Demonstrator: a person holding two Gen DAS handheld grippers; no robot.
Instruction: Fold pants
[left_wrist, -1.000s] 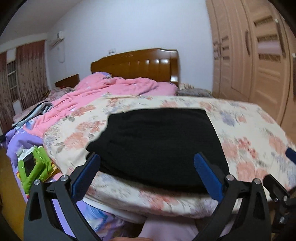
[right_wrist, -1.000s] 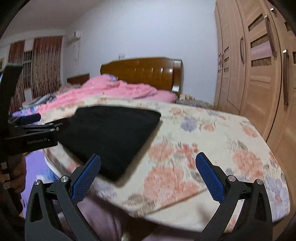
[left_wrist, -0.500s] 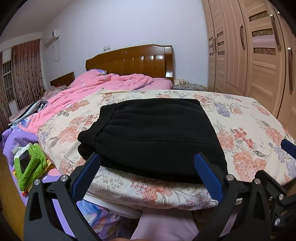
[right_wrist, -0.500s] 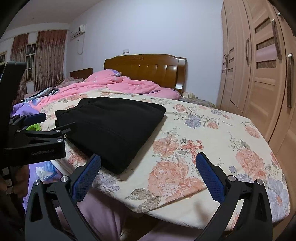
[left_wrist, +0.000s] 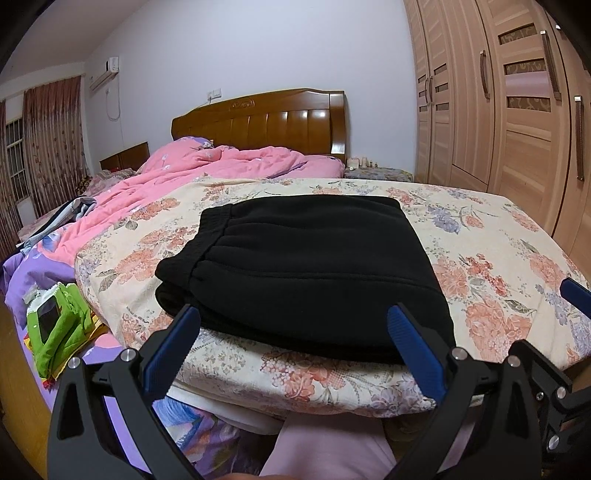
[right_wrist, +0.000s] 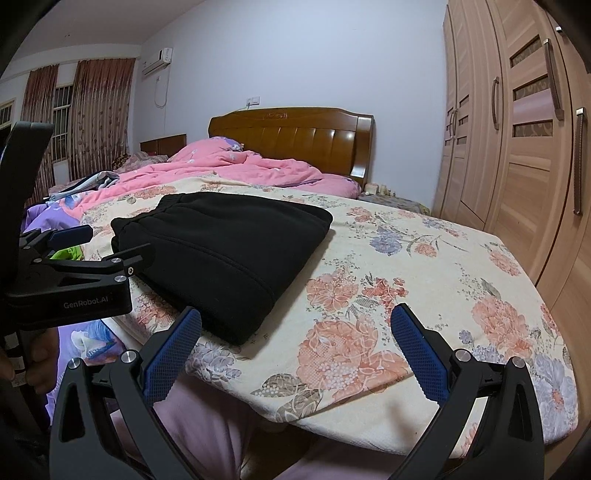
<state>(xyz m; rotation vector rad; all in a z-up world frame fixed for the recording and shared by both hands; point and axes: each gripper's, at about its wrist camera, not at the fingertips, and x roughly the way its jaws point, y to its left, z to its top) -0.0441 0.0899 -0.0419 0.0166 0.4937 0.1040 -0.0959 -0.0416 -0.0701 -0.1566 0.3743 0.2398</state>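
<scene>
Black pants (left_wrist: 303, 266) lie folded into a compact rectangle on the floral blanket (left_wrist: 480, 258), waistband to the left. They also show in the right wrist view (right_wrist: 229, 254). My left gripper (left_wrist: 295, 336) is open and empty, held just before the pants' near edge, off the bed. My right gripper (right_wrist: 295, 332) is open and empty, to the right of the pants over the blanket's near edge. The left gripper (right_wrist: 70, 266) shows at the left of the right wrist view.
A pink quilt (left_wrist: 207, 177) is bunched at the back by the wooden headboard (left_wrist: 266, 125). A wooden wardrobe (left_wrist: 517, 110) stands on the right. A green pouch (left_wrist: 55, 325) lies on the purple sheet at the left. The person's pink-clad legs (left_wrist: 332, 454) are below.
Both grippers have pulled back and risen a little from the bed. The pants lie still, and the views have steadied.
</scene>
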